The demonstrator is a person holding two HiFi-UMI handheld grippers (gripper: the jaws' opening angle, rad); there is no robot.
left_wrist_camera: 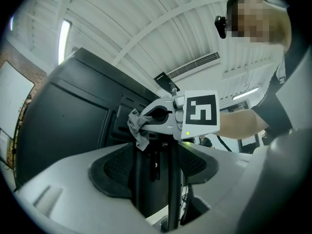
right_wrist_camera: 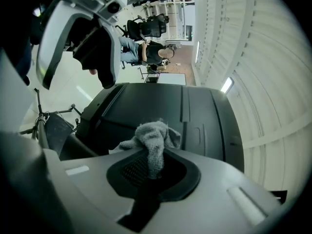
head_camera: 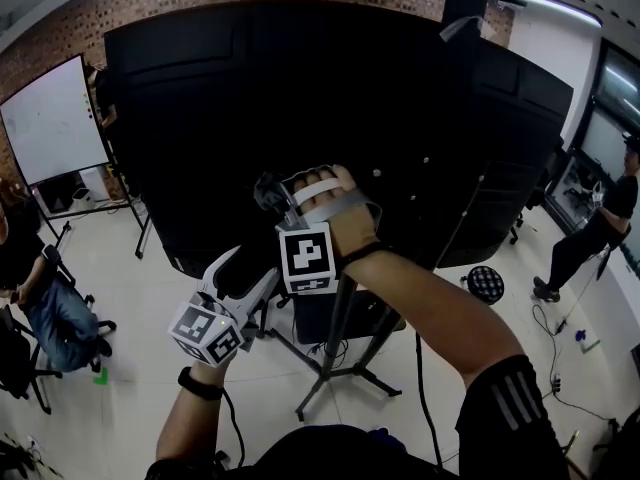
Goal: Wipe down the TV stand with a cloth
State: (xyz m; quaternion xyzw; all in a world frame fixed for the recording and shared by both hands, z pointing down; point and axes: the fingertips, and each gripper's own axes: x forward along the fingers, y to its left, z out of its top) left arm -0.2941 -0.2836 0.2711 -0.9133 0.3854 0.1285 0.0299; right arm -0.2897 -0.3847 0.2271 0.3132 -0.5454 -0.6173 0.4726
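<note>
A big black TV (head_camera: 330,118) shows its back and stands on a black pole stand (head_camera: 340,338) with spread legs. My right gripper (head_camera: 270,193) is raised against the TV's back, above the pole, and is shut on a small grey cloth (right_wrist_camera: 153,138). The cloth (left_wrist_camera: 136,126) bunches out of the jaws and hangs close to the black panel (right_wrist_camera: 161,111). My left gripper (head_camera: 245,273) is lower and to the left, pointing up at the right gripper (left_wrist_camera: 161,116). It is open, and the stand's poles (left_wrist_camera: 173,179) show in the gap between its pads.
A whiteboard (head_camera: 55,118) on wheels stands at the left by a brick wall. A seated person (head_camera: 40,288) is at the left edge, a standing person (head_camera: 590,238) at the right. A round stool (head_camera: 485,283) and floor cables (head_camera: 560,338) lie right of the stand.
</note>
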